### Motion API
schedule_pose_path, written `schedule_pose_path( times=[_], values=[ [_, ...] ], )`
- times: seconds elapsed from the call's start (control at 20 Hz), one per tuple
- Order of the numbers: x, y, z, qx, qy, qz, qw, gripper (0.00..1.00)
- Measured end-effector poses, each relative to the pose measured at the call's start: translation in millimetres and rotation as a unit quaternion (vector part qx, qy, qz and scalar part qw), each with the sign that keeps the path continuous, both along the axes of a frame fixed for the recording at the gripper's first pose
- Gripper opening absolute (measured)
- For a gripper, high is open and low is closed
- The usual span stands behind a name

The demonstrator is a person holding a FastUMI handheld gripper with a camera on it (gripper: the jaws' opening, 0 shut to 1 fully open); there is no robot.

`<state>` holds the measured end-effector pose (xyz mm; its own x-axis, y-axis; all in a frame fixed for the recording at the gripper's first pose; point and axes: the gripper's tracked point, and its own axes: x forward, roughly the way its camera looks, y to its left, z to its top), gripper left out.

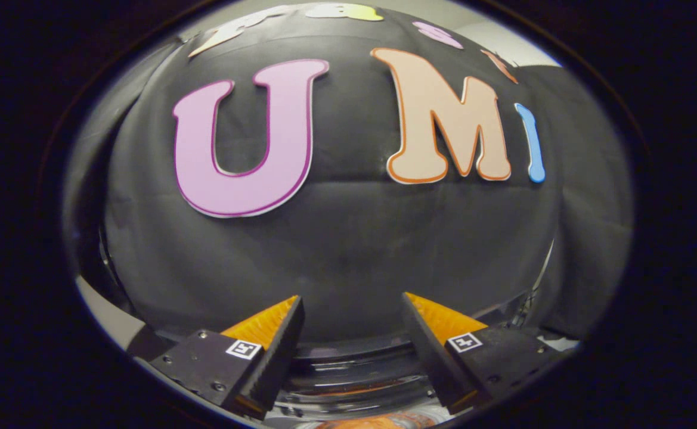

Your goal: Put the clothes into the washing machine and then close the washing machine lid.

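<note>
Fingers of the handheld gripper [353,310] stand spread apart with nothing between them, aimed at the black cloth wall [348,238] of the booth. Below and between them curves a dark, glossy rim [354,363], most likely the mouth or raised lid of the washing machine, its smooth surface catching bands of reflected light. At the very bottom, just under the fingers, lies a strip of something orange [378,422], too cropped to say whether it is clothing or part of the machine. No garment is plainly seen, so the clothes cannot be placed from this view.

With the tool empty and pointed level over the machine, the step in hand appears to be either reaching for a garment or moving to the lid; which one cannot be told. Either way, the person would do well to tip the gripper downward until the target sits between the fingers before closing them, since the curved rim is slick and hard and would give little purchase to a glancing pinch.

The cloth behind hangs matte and softly creased. The fingers are wedge-shaped, ribbed on their upper faces, each carrying a small square marker [244,349] on its blocky base.
</note>
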<state>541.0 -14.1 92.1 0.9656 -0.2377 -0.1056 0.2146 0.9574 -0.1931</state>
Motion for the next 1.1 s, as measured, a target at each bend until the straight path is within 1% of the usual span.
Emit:
schedule_pose_path(
  times=[0.05,0.1,0.15,0.2,0.3,0.4,0.45,0.55,0.75,1.1],
  values=[
    [-4.5,-0.8,-2.9,0.023,-0.007,-0.003,1.0,0.97],
    [-5.6,2.1,-1.5,0.019,-0.021,0.003,1.0,0.97],
    [-7.4,1.3,-3.4,0.014,-0.02,0.005,1.0,0.98],
    [-10.3,1.9,-0.3,0.019,-0.03,0.004,0.999,0.98],
    [-11.4,1.4,-0.2,0.018,-0.022,0.009,1.0,0.98],
    [-12.1,1.8,3.5,0.019,-0.034,0.014,0.999,0.98],
    [-7.9,0.3,6.4,0.014,-0.053,0.016,0.998,0.98],
    [-8.8,0.8,7.0,0.013,-0.068,0.017,0.997,0.98],
    [-10.7,1.1,9.9,0.012,-0.086,0.016,0.996,0.98],
    [-12.2,1.7,12.5,0.008,-0.093,0.014,0.996,0.97]
  ],
)
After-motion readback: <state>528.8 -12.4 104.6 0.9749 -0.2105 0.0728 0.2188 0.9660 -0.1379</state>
